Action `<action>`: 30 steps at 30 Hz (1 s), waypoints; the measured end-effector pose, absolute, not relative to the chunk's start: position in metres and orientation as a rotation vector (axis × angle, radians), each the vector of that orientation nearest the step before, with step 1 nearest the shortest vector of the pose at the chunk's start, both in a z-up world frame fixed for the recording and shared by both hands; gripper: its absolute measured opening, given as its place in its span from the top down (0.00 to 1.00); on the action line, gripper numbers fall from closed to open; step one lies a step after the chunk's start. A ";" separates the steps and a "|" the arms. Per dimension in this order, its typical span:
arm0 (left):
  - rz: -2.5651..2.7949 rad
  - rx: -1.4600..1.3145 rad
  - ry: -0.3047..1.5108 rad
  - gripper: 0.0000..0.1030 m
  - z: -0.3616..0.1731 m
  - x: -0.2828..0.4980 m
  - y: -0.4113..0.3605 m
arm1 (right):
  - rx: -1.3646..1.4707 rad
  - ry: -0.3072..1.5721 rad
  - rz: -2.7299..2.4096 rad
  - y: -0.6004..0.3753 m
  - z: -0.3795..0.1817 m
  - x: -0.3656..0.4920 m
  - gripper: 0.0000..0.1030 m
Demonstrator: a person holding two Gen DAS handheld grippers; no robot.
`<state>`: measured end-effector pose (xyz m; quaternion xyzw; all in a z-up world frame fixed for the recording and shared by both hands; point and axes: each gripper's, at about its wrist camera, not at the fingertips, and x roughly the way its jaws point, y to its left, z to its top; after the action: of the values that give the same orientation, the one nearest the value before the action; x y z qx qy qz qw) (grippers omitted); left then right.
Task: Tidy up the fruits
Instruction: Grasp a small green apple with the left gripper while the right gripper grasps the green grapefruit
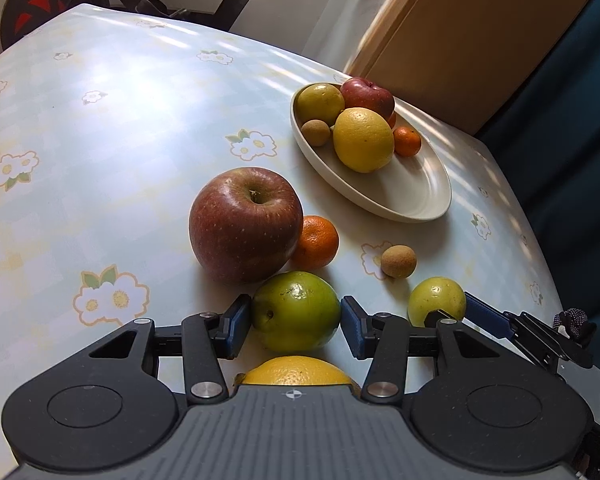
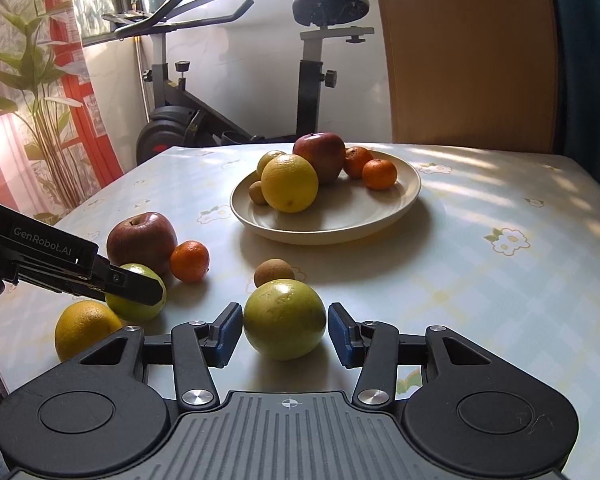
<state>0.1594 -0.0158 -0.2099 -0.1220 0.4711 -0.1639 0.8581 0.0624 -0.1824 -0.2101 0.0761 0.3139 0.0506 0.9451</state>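
Note:
In the left wrist view my left gripper [image 1: 296, 320] is open around a green fruit [image 1: 296, 312] on the table, its pads close to both sides. A red apple [image 1: 246, 224], a mandarin [image 1: 318, 242], a small brown fruit [image 1: 398, 261] and a yellow citrus [image 1: 296, 372] lie near it. In the right wrist view my right gripper [image 2: 286, 330] is open around a second green fruit [image 2: 285, 319], with small gaps at both pads. A cream plate [image 2: 404, 200] holds several fruits; it also shows in the left wrist view [image 1: 420, 196].
The table has a pale flowered cloth [image 2: 500, 280]. Its right edge [image 1: 540, 240] is near the fruits. An exercise bike [image 2: 236, 92] and a wooden panel [image 2: 460, 52] stand behind the table. A potted plant [image 2: 32, 80] is at the left.

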 end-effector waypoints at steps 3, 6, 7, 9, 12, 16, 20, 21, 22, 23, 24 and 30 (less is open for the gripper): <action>-0.348 -0.254 0.986 0.51 -0.209 0.159 -0.016 | 0.182 0.641 0.105 -0.184 -0.212 0.064 0.57; -0.365 -0.245 0.966 0.51 -0.206 0.156 -0.017 | 0.203 0.642 0.107 -0.186 -0.215 0.065 0.56; -0.371 -0.244 0.962 0.51 -0.206 0.156 -0.017 | 0.210 0.642 0.112 -0.186 -0.216 0.065 0.57; -0.381 -0.239 0.954 0.51 -0.205 0.155 -0.018 | 0.210 0.640 0.113 -0.186 -0.216 0.064 0.57; -0.392 -0.225 0.943 0.51 -0.204 0.153 -0.020 | 0.202 0.639 0.110 -0.185 -0.215 0.063 0.58; -0.402 -0.209 0.920 0.51 -0.200 0.149 -0.023 | 0.200 0.636 0.092 -0.185 -0.214 0.060 0.58; -0.415 -0.198 0.905 0.51 -0.197 0.147 -0.025 | 0.216 0.625 0.068 -0.191 -0.212 0.057 0.58; -0.420 -0.191 0.897 0.51 -0.195 0.146 -0.026 | 0.219 0.622 0.065 -0.192 -0.211 0.057 0.58; -0.424 -0.185 0.889 0.51 -0.193 0.145 -0.027 | 0.222 0.618 0.061 -0.194 -0.210 0.056 0.58; -0.428 -0.176 0.882 0.51 -0.192 0.144 -0.028 | 0.222 0.614 0.057 -0.194 -0.208 0.055 0.58; -0.436 -0.165 0.873 0.51 -0.188 0.144 -0.029 | 0.221 0.611 0.054 -0.195 -0.207 0.055 0.58; -0.490 -0.157 0.806 0.51 -0.165 0.145 -0.034 | 0.250 0.579 0.053 -0.206 -0.192 0.060 0.58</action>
<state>0.1449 -0.0340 -0.1650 -0.0754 0.3878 -0.2358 0.8879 0.0596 -0.2063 -0.1916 0.1228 0.2849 0.0260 0.9503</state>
